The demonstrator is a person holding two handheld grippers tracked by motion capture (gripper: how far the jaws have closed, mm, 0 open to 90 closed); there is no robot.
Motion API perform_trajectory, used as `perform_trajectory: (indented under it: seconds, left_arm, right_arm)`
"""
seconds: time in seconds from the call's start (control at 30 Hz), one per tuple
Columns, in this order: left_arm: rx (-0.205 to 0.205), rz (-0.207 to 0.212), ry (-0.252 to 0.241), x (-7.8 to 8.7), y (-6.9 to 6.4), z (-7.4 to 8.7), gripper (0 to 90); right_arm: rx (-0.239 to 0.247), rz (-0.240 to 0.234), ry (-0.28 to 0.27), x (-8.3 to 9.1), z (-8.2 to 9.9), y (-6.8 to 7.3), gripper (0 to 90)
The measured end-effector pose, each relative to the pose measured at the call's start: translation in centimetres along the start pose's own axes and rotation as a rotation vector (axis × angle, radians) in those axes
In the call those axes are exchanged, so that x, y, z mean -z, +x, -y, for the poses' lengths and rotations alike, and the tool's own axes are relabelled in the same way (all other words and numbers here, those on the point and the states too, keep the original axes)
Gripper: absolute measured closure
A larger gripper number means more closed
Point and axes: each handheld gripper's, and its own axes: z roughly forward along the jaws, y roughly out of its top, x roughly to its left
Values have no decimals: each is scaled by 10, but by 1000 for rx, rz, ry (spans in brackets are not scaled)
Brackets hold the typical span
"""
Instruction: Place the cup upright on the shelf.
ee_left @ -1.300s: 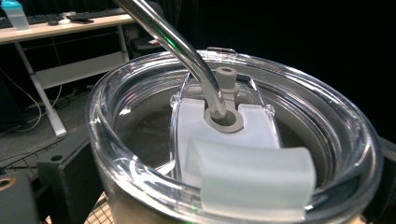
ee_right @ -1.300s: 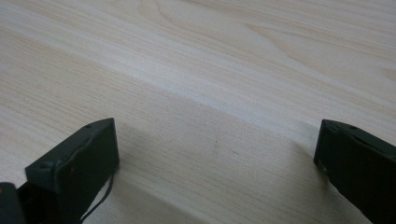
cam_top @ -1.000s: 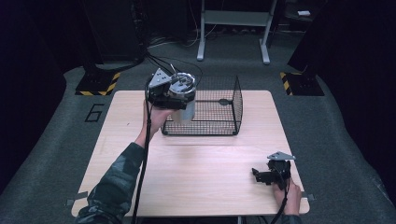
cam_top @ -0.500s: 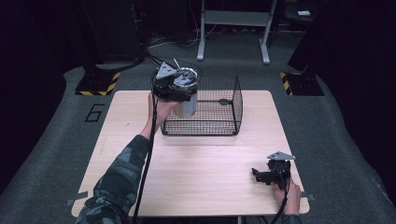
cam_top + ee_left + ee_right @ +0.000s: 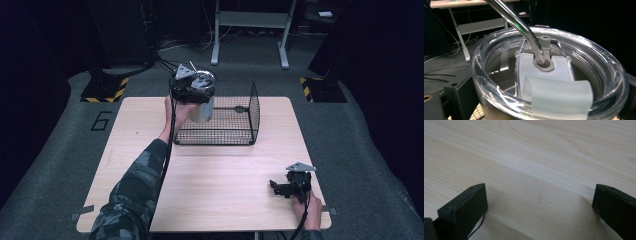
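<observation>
At the near right corner of the worktop (image 5: 210, 200), the right claw (image 5: 278, 187) sits low on the wood with the person's hand behind it, pointing left. Its own view shows the two black jaws spread wide apart with nothing but bare wood grain between them, so it's open and empty.

Moving further in, the middle of the worktop is just plain light wood. The person's left forearm in a camo sleeve (image 5: 135, 195) runs up from the near left edge toward the far side.

At the far end, a black wire basket (image 5: 235, 134) stands on the worktop, a bit right of centre, with its open top facing up. The left claw (image 5: 192, 87) is up above the basket's far left corner, clamped around a metal tumbler (image 5: 202, 107) near its top. The tumbler looks roughly upright and hangs over the left end of the basket, lifted clear of the worktop; can't tell if it touches the wire. In the left claw view you're basically staring down on the tumbler's clear lid (image 5: 549, 82), with a metal straw (image 5: 524, 30) poking through a grey grommet, and the jaws hugging the cup on both sides.
</observation>
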Motion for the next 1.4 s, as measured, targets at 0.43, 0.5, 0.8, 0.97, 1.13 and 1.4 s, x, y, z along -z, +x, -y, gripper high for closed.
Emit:
perform_trajectory:
  seconds: [0.43, 0.5, 0.8, 0.97, 1.13, 1.4]
  left_arm:
    - [26, -32, 36, -27, 0, 11, 30]
    - [20, -33, 47, -28, 0, 11, 30]
    - [30, -49, 68, -42, 0, 19, 30]
    - [32, -58, 83, -48, 0, 23, 30]
    - [21, -56, 107, -53, 1, 26, 30]
    - [28, -65, 136, -63, 3, 32, 31]
  right_arm:
    - [3, -2, 0, 0, 0, 0, 0]
    - [1, 1, -2, 0, 0, 0, 0]
    - [1, 1, -2, 0, 0, 0, 0]
    - [4, -2, 0, 0, 0, 0, 0]
    - [0, 4, -5, -1, 0, 0, 0]
    - [0, 4, -5, -1, 0, 0, 0]
